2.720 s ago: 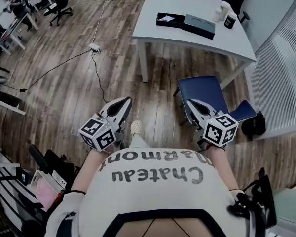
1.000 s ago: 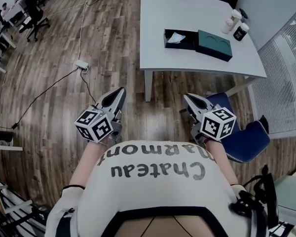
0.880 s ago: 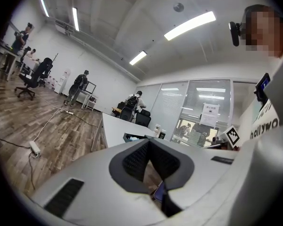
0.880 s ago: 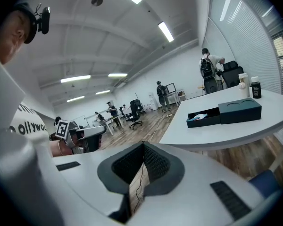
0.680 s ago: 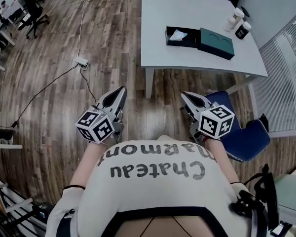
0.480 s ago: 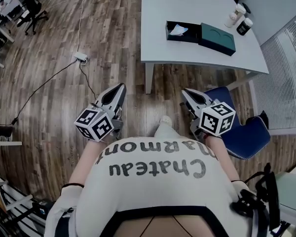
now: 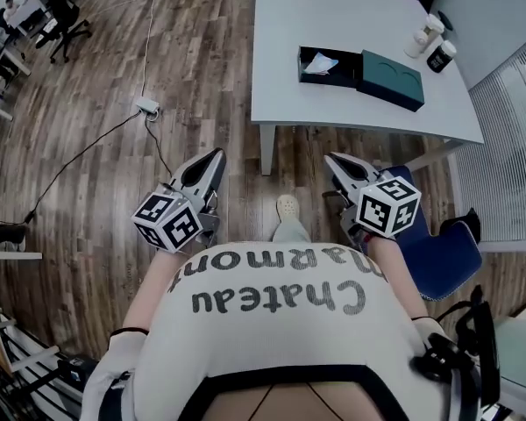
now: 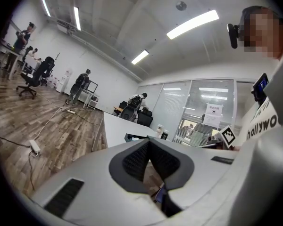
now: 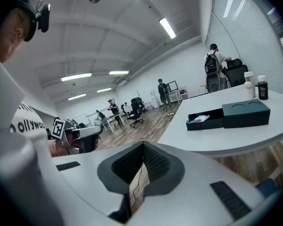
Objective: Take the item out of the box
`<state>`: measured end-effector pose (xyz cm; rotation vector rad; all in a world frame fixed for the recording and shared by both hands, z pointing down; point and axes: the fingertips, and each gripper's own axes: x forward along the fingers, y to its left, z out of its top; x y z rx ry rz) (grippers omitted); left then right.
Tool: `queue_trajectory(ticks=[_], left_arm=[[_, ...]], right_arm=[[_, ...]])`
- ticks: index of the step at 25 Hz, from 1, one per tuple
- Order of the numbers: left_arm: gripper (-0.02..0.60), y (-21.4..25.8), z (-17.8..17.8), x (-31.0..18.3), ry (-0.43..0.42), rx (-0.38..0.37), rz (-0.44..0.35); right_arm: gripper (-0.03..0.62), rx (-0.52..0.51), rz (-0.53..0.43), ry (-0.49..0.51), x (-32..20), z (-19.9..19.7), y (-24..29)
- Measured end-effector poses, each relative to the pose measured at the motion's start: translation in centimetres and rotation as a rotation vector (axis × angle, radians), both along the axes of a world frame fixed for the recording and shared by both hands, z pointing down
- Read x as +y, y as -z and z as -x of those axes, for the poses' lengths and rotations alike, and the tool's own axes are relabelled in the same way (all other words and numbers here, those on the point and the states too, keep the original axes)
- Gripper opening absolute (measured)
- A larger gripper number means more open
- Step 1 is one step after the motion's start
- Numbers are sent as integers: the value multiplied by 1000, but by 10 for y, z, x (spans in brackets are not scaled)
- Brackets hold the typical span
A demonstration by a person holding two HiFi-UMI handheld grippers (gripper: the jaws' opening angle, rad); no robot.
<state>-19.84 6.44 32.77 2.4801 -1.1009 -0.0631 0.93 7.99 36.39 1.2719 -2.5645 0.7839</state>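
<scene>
An open black box [image 7: 327,66] lies on the white table [image 7: 333,11] ahead, with a pale crumpled item [image 7: 323,61] inside it. Its teal lid [image 7: 391,80] sits against the box's right side. In the right gripper view the box [image 9: 205,122], the item [image 9: 201,118] and the lid [image 9: 245,112] show at the table's near edge. My left gripper [image 7: 213,160] and right gripper [image 7: 334,161] hang over the wooden floor, well short of the table. Both are shut and empty, with pads meeting at the tips [image 8: 149,141] [image 9: 143,144].
Two bottles [image 7: 431,44] stand at the table's right end. A blue chair [image 7: 438,254] sits right of my right gripper. A power strip and cable [image 7: 146,107] lie on the floor to the left. A shoe [image 7: 287,207] shows between the grippers. People and office chairs are far off.
The person has walked toward the table, which now lies closer and more to the right. A shoe has stepped forward into view. Both grippers stay shut in front of the torso.
</scene>
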Motion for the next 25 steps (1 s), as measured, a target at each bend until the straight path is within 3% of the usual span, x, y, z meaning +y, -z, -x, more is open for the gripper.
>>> queue_trajectory(ticks=[7,15,25], left_arm=[[12,17,-13,-51,29,-10,-56],[12,26,-29,-121,82,-1,-71],[12,5,-33,-190,170,-17,-52]], right_arm=[[-5,9,-43,20,-67,-24,14],[-5,14,-84,77,-148,-35,29],[-5,-12,-71,127,-240,-51,15]])
